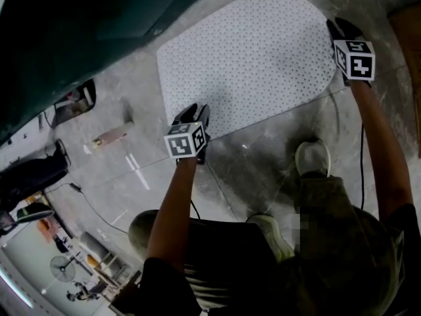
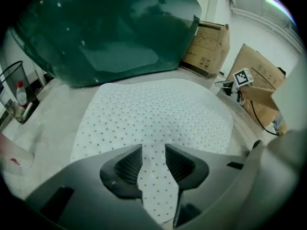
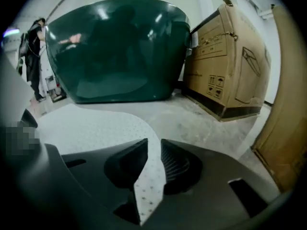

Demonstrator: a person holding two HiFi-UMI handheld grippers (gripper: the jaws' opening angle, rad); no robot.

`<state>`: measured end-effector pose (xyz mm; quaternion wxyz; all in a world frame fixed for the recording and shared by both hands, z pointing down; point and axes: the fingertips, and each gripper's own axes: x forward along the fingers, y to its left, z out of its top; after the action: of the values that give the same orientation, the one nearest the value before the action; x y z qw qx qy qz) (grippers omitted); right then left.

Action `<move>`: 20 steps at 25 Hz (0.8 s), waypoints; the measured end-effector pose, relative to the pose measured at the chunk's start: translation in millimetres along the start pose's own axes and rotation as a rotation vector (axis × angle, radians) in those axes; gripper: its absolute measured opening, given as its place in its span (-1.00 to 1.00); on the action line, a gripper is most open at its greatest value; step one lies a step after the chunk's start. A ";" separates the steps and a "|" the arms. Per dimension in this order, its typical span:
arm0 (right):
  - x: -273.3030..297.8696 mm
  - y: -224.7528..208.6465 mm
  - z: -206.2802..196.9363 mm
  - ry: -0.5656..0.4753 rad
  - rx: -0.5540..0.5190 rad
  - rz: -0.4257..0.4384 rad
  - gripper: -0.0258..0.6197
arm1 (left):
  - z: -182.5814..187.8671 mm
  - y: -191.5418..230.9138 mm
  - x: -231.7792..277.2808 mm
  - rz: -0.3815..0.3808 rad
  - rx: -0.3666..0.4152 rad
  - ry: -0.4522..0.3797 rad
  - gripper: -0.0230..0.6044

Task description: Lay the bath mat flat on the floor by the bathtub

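Down on the concrete floor [image 1: 263,160], the white dotted bath mat [image 1: 250,58] lies spread out flat, its far edge just beside the dark green bathtub [image 1: 85,31]. One end of the mat is rounded, and no fold shows across its surface in the head view.

The left gripper [image 1: 195,114] sits at the mat's near left corner, pointing steeply down. In the left gripper view its jaws stand apart, and the mat [image 2: 158,119] shows through the gap as a dotted strip; the pads do not press on it. Beyond the left gripper [image 2: 153,150] the bathtub [image 2: 110,28] fills the upper part of that view, with a cardboard box [image 2: 206,44] to its right.

The right gripper [image 1: 339,26] is at the mat's opposite edge, by the rounded end. In the right gripper view its jaws are parted a little. A raised strip of the mat's edge [image 3: 151,176] stands between them, while the rest of the mat [image 3: 86,128] lies on the floor toward the bathtub [image 3: 115,47]. The pads of the right gripper [image 3: 153,147] are not clamped on the strip. A large cardboard box [image 3: 230,61] stands beside the tub.

The person's shoe [image 1: 312,157] rests on the floor near the mat's near edge.
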<state>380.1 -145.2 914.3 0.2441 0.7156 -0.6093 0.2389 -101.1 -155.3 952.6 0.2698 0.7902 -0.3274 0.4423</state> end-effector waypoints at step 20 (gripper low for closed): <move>-29.3 352.5 -49.2 0.198 -0.300 0.886 -0.85 | -6.4 146.5 -45.3 0.262 -0.248 -0.136 -0.43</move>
<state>25.2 -140.4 953.9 0.2762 0.3179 -0.8572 0.2965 -233.0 -231.8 935.8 0.2824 0.7295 -0.4970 0.3755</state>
